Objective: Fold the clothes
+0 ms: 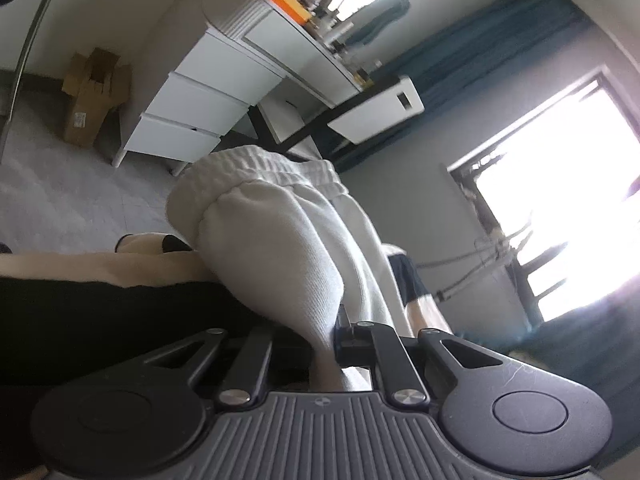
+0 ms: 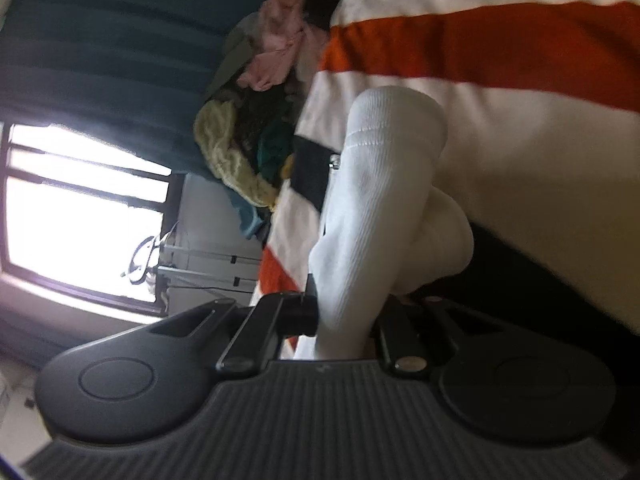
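- Gripping white sweatpants [image 1: 280, 240] with my left gripper [image 1: 326, 344], pinched on a fold, waistband raised.
- My right gripper [image 2: 344, 320] pinches the same white fabric over a striped blanket [image 2: 500, 40].

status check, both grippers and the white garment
Left gripper shut on white garment. Right gripper shut on it too. Garment lifted, bunched. Nothing blocking.
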